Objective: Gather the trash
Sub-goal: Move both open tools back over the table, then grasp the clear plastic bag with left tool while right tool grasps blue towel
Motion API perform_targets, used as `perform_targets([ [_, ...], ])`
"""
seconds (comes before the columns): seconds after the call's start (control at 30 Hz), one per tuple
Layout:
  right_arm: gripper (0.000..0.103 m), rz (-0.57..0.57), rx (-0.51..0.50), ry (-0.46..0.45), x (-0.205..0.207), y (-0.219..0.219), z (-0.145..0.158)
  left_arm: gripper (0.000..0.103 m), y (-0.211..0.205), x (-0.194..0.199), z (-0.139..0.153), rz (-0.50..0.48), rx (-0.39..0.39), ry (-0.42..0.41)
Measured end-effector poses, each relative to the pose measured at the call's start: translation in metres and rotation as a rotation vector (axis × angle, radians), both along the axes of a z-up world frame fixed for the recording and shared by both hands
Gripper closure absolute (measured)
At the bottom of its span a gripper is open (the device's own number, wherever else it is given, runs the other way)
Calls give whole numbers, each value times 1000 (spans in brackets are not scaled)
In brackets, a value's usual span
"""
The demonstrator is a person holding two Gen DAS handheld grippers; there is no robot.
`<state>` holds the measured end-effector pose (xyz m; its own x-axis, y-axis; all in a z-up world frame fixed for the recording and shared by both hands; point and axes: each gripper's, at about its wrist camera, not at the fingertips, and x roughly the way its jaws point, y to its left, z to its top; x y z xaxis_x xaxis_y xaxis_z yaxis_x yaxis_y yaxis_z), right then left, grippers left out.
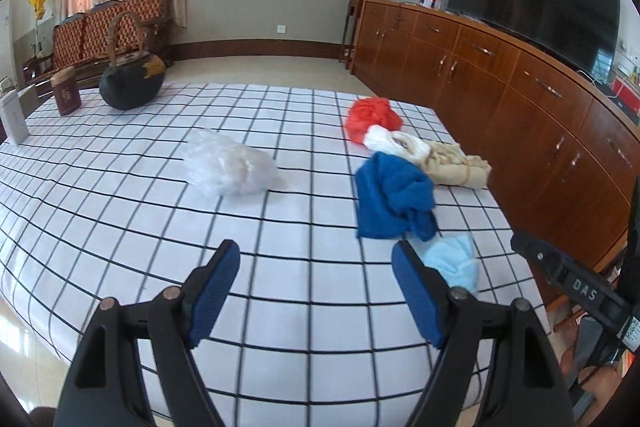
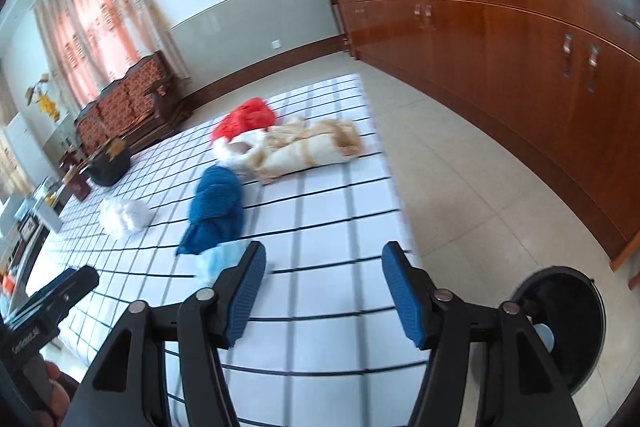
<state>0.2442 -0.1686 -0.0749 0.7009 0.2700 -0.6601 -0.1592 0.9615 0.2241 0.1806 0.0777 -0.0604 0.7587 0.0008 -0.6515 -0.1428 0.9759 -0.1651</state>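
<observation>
Both grippers, left gripper (image 1: 316, 263) and right gripper (image 2: 323, 265), are held open and empty; the soft, light white bag (image 1: 230, 169) is best pinched at its crumpled top.

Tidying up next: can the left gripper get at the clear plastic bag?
Probably yes: the left gripper is open and empty, and only bare tablecloth lies between it and the clear plastic bag.

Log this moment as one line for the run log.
phase: approach | left gripper: open, empty | right gripper: open, empty | nearest trash: light blue wad beside blue cloth | bin: floor, right
</observation>
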Motion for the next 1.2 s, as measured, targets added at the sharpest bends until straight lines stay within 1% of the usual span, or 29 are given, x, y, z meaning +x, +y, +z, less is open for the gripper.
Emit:
perform_targets([
  [0.1,33,28,-13,-1,4,15,0,24,17,5,0,21,-11,-2],
  [0.23,32,49,-7,8,13,29,2,24,36,13,0,47,-27,-8],
  [0.33,32,63,-6,1,23,42,6,24,46,21,0,57,-34,-7],
  [0.4,29,75,-14,2,30,50,7,24,52,27,-1,63,-35,-9],
  [0.5,28,95,-24,4,40,63,7,24,62,37,-2,78,-39,-11],
  [0.8,28,121,-55,57,76,100,-7,24,81,74,-11,94,-50,11],
  [0.9,28,119,-65,69,88,108,-9,24,86,85,-14,106,-78,20],
  [0.97,28,122,-71,82,96,112,-13,24,87,92,-18,111,-79,34],
  [1.1,27,125,-92,114,106,119,-21,24,90,108,-30,115,-85,88],
  [1.2,27,128,-99,138,112,123,-28,24,93,112,-40,115,-119,117],
])
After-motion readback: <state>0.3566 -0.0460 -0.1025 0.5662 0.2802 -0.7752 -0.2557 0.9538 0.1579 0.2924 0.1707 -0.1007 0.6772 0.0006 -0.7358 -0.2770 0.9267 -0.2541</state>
